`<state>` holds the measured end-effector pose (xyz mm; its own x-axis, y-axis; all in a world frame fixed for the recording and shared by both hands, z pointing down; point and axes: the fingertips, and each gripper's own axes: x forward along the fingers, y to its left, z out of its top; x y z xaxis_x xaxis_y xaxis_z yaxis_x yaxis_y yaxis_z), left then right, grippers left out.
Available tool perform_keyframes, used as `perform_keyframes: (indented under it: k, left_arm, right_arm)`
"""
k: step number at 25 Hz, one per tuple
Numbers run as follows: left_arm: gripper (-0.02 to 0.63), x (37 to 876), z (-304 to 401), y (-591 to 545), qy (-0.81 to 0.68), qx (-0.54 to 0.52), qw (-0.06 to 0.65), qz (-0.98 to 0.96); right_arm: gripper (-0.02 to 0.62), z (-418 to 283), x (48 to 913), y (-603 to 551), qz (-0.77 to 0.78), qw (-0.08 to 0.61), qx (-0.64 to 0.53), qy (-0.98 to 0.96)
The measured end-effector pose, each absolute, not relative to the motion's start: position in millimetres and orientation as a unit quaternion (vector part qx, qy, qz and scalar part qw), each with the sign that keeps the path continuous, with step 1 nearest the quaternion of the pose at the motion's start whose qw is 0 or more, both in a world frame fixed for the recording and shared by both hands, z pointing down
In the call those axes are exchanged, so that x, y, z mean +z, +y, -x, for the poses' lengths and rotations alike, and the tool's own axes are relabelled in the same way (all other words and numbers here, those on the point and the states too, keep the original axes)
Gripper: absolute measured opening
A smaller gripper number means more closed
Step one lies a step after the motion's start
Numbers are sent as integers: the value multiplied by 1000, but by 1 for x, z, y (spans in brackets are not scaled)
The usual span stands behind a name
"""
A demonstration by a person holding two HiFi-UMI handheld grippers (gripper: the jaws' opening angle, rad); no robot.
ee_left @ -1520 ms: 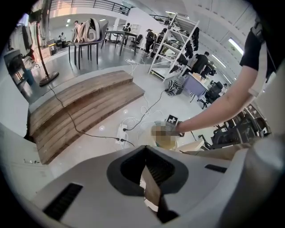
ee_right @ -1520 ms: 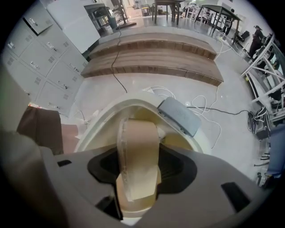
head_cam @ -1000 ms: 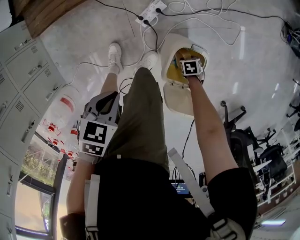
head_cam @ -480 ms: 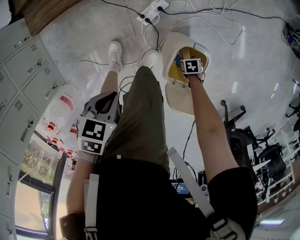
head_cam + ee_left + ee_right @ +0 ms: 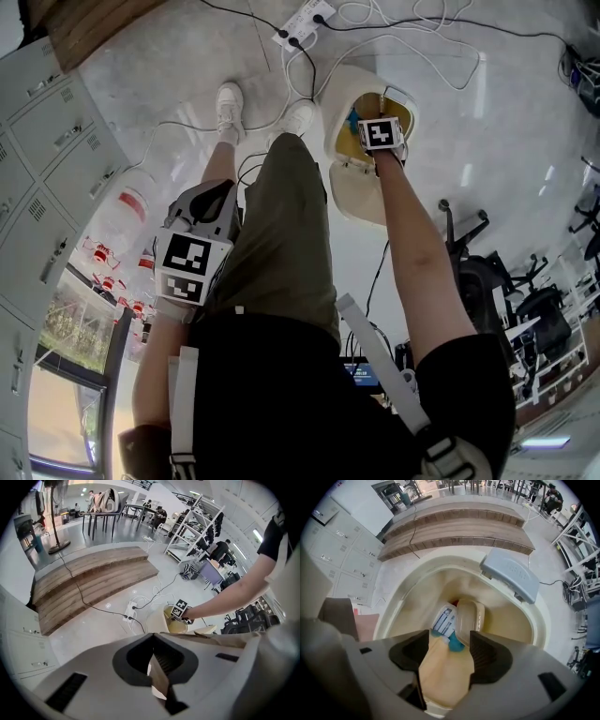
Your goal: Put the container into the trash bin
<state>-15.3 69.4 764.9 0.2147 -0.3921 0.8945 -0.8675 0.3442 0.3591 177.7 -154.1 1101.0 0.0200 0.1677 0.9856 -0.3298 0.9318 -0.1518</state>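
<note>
My right gripper [image 5: 450, 654] points straight down over the open trash bin [image 5: 401, 597]. Its jaws are spread wide with nothing pressed between the pads, and the gap shows only the bin's interior. The container [image 5: 469, 619], a clear lidded box, lies at the bottom of the bin. It lies just beside a white printed packet [image 5: 444, 618] and a teal scrap [image 5: 454, 642]. My left gripper [image 5: 152, 660] hangs beside the olive trouser leg [image 5: 281, 234], well apart from the bin, jaws closed together on nothing. A power strip [image 5: 302, 22] and white cables [image 5: 412, 47] lie on the floor beyond the bin.
</note>
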Motion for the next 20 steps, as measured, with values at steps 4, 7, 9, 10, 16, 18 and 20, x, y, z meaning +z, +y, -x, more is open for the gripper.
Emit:
perform_keyframes:
  k: [4, 7, 9, 10, 16, 18, 20]
  left_arm:
    - [8, 759, 20, 67, -599, 203, 561, -534]
    - [8, 753, 24, 62, -605, 200, 555, -535]
    - [8, 748, 25, 60, -608, 199, 554, -533]
    - [8, 746, 26, 60, -610, 198, 552, -533]
    - [8, 736, 33, 58, -625, 190, 535, -535]
    - [8, 732, 34, 57, -628, 188, 531, -537]
    - [8, 728, 34, 56, -627, 186, 531, -538]
  right_arm:
    - [279, -177, 1092, -153, -56, 710, 170, -681]
    - [206, -172, 1078, -158, -57, 709, 158, -685]
    - [100, -169, 1068, -161, -58, 706, 145, -691]
    - [68, -167, 1064, -162, -58, 704, 141, -693]
    - [23, -157, 1034, -162, -46, 702, 133, -698]
    - [21, -155, 1023, -161, -45, 698, 131, -703]
    - [20, -152, 1012, -160, -43, 695, 130, -706]
